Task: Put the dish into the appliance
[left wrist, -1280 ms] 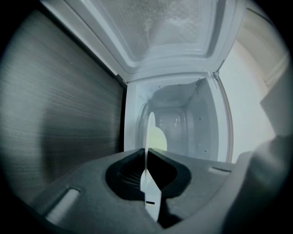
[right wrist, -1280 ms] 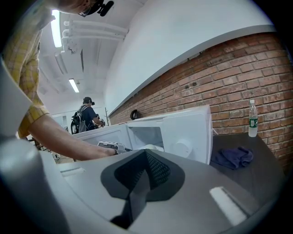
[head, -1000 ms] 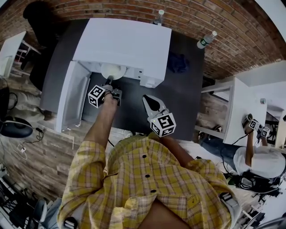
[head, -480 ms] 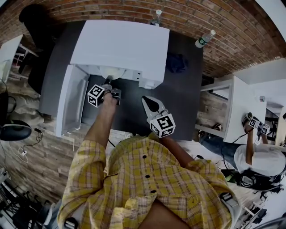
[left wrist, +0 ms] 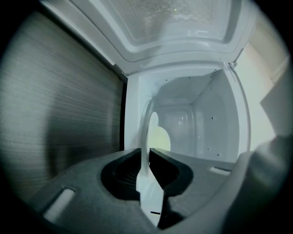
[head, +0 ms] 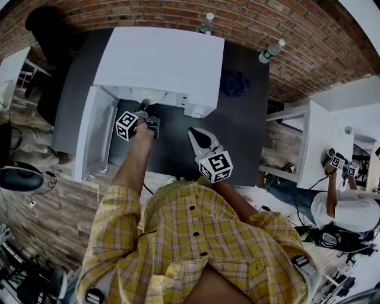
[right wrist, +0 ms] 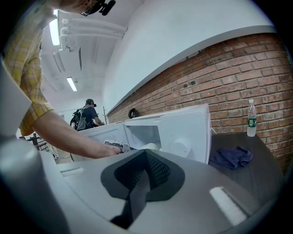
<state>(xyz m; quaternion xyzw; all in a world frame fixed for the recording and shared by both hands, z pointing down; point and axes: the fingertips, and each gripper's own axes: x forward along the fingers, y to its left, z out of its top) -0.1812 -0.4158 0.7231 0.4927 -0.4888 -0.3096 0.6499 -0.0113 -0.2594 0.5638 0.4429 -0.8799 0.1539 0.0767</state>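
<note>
Brick wall (head: 148, 12) runs behind a dark tabletop (head: 237, 130), and on it we see a white microwave (head: 160, 59) with its door (head: 95, 130) swung fully open to our left. Our left tongs (head: 144, 107) reach to the mouth of the microwave and are clamped on the rim of the dish (left wrist: 146, 169). In the left gripper view the pale dish shows edge-on between the two jaws, and its far part pokes into the white cavity (left wrist: 197, 123). Whether it touches the cavity floor we cannot tell.

Our right tongs (head: 193, 133) hang over bare tabletop in front of the microwave, well apart from the dish. Their jaws are pressed together with nothing between them.

Cubes with black-and-white square markers ride on both, the left cube (head: 127, 125) and the right cube (head: 216, 164); the markers carry patterns, not letters.

A blue cloth (head: 236, 83) lies crumpled on the tabletop just right of the microwave. One bottle (head: 207, 22) stands behind the microwave by the wall and a second bottle (head: 270, 52) stands at the far right corner. That second one wears a green label, its print too small to read.

Off to the right, another person (head: 344, 214) works at a white table (head: 320, 142).
</note>
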